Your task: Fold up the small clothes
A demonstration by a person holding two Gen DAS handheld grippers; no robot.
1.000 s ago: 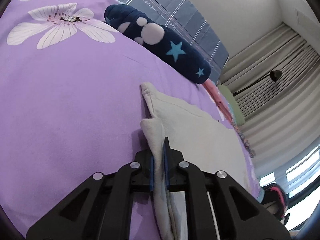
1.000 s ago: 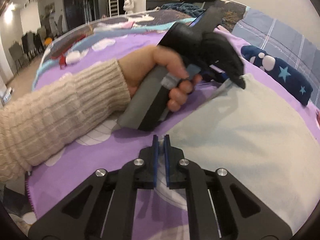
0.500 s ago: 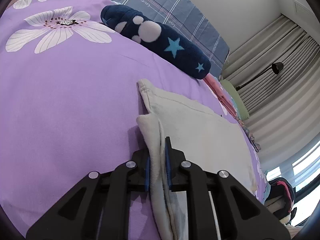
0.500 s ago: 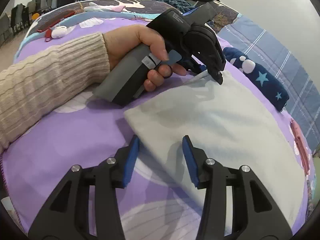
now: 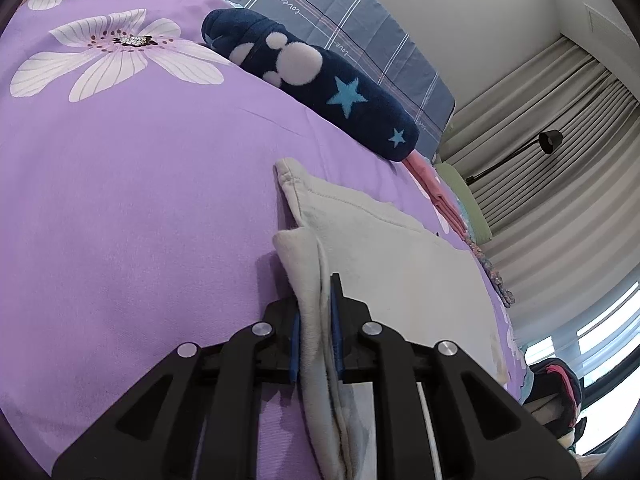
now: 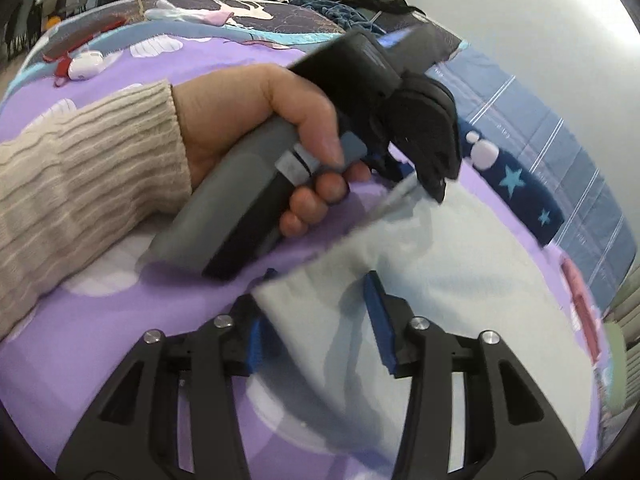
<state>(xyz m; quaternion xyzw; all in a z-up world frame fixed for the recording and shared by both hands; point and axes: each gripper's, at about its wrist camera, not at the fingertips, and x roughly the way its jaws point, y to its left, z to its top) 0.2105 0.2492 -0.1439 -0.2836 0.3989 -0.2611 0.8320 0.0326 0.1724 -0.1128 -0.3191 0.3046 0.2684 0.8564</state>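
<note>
The cloth (image 6: 460, 280), pale and soft, lies flat on the purple bedspread (image 5: 140, 200), its long axis running away from both cameras toward the navy plush (image 5: 320, 88) near the plaid pillow (image 5: 340, 12).

The left gripper (image 5: 316, 336) is clamped on a doubled edge of the cloth at the left corner, layers pinched between the blue pads. In the right wrist view the same tool appears in the person's hand (image 6: 256, 128), its tip pressing that corner up off the bed.

The right gripper (image 6: 320, 320) is spread wide, and the near edge of the cloth sits between its fingers (image 6: 380, 316), one pad over the fabric and one partly hidden behind the raised edge. So the cloth is straight ahead of the right tool and already within its gap (closing would likely catch the near corner).

A second ago the right fingers were together, short of the cloth; half a second ago they had parted, just before the edge. Now they straddle it. The left grip has held throughout, with only a small shift in view.
</note>
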